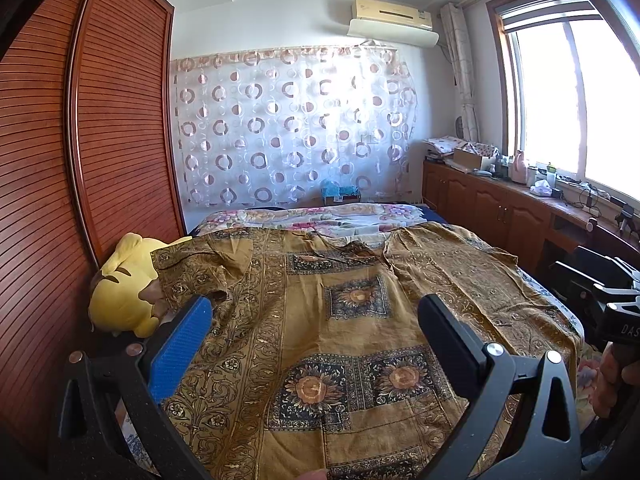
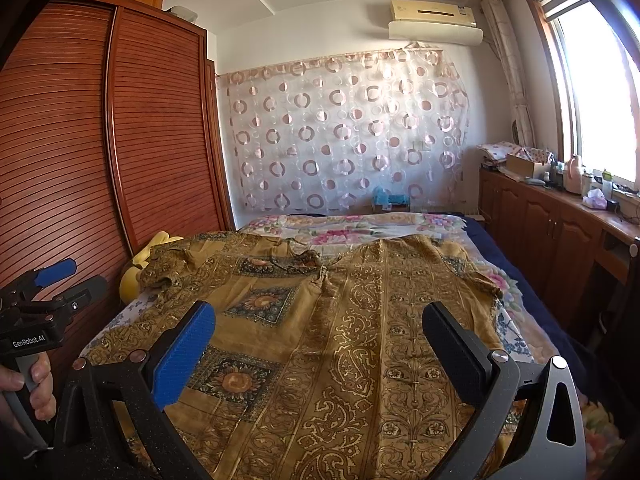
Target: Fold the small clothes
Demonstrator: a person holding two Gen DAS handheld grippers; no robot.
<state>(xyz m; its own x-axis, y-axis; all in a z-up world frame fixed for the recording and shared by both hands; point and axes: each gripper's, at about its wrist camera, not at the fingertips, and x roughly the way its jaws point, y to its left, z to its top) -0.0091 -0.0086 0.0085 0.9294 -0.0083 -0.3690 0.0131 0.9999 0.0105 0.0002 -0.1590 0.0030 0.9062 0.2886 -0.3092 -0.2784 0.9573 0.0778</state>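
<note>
Floral bed, mustard patterned shirt spread flat, left tool wide, right tool wide.

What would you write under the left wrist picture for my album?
Open left hand-held gripper hovers over a brown patterned shirt spread flat on the bed, yellow plush toy beside it.

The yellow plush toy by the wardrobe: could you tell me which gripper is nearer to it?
Left. The left gripper hovers open beside the yellow plush toy at the shirt's left edge; the right gripper sits farther right, over the shirt's middle.
</note>
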